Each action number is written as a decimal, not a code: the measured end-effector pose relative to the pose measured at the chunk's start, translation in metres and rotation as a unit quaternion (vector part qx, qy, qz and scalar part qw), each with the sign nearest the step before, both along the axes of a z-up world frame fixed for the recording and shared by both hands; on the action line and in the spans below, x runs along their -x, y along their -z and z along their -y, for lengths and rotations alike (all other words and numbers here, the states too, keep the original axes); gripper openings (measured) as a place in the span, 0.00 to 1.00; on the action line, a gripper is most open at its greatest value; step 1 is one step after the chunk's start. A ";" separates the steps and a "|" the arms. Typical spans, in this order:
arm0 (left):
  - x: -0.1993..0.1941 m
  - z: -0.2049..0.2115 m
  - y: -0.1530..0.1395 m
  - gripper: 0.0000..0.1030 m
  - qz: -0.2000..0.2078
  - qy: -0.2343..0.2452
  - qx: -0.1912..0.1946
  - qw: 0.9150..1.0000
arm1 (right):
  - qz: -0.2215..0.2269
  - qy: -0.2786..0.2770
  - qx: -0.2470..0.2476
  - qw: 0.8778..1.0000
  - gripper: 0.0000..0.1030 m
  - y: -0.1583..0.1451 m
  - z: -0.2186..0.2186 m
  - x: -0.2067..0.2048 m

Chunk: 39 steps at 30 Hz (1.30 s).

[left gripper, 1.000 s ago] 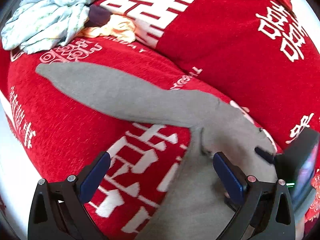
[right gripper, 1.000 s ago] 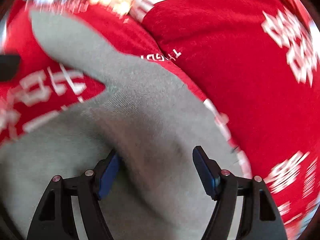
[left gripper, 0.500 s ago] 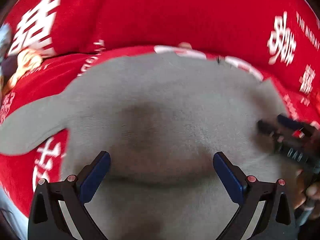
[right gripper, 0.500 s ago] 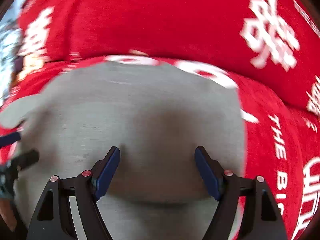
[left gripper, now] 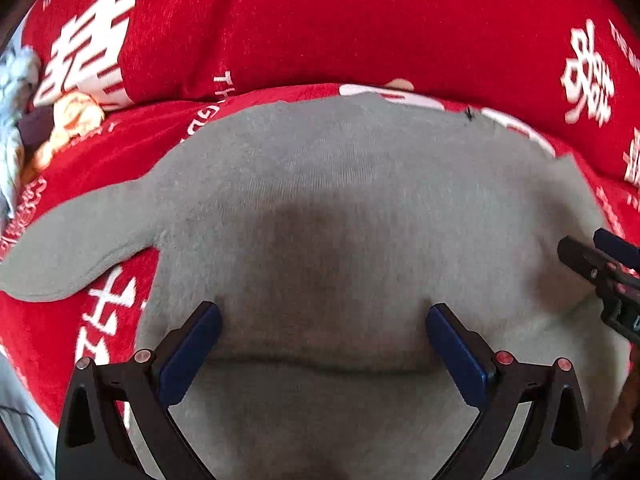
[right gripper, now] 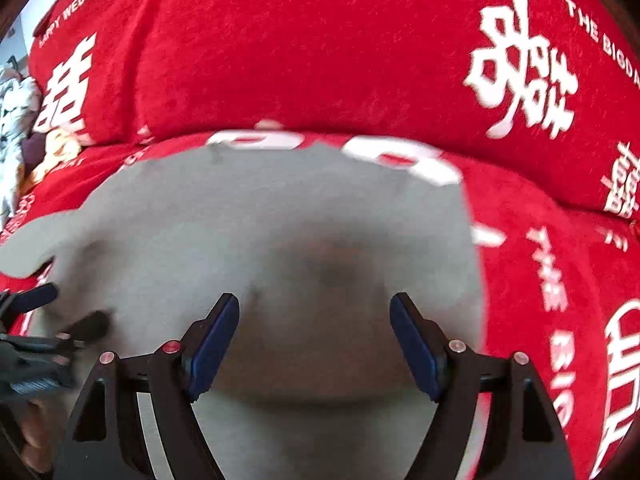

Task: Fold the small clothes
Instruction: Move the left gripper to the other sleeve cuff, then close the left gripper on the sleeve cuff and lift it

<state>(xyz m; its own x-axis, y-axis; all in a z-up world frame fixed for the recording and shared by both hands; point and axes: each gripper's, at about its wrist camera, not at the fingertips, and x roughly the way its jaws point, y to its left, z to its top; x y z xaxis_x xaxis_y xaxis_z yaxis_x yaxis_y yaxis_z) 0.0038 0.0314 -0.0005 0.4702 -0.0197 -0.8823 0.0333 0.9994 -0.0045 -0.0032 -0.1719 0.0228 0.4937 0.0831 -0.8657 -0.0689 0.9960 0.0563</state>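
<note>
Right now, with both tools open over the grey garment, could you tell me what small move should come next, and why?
Probably close both tools on the fold. The left tool and right tool each straddle a raised crease of the grey garment, jaws open, and one sleeve lies unfolded.

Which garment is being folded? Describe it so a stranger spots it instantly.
On the red cover with white characters, look at the middle, under both open grippers. The gray garment lies there, one sleeve trailing left. It is plain gray, unlike the pale crumpled clothes far left.

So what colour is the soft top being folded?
Plain grey knit top, clearest in the left wrist view.
</note>
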 end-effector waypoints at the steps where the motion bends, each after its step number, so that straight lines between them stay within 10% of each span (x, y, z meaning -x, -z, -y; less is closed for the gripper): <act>1: 0.004 -0.002 -0.002 1.00 0.004 0.000 0.002 1.000 | -0.011 -0.003 0.006 1.000 0.78 0.007 -0.005 0.010; 7: 0.023 -0.034 -0.015 1.00 0.010 -0.031 0.039 0.999 | 0.024 -0.010 0.044 0.999 0.79 -0.008 -0.017 0.039; 13: 0.032 -0.123 -0.022 1.00 0.023 -0.174 0.060 0.983 | 0.039 -0.047 0.042 0.997 0.79 -0.021 -0.059 0.038; 18: 0.044 -0.238 -0.008 1.00 0.020 -0.347 0.052 0.936 | 0.034 -0.088 0.049 0.994 0.79 -0.015 -0.101 0.040; 26: 0.033 -0.364 0.019 1.00 0.005 -0.493 0.055 0.868 | 0.022 -0.142 0.078 0.987 0.79 -0.006 -0.153 0.045; 34: -0.009 -0.392 0.018 0.98 0.019 -0.490 0.041 0.871 | 0.005 -0.161 0.103 0.982 0.79 0.000 -0.182 0.039; 38: -0.010 -0.394 0.007 0.11 0.060 -0.455 0.053 0.887 | 0.006 -0.167 0.101 0.981 0.79 -0.006 -0.198 0.027; 39: -0.005 -0.396 0.007 0.11 0.061 -0.447 0.081 0.889 | 0.009 -0.171 0.100 0.980 0.79 -0.008 -0.205 0.021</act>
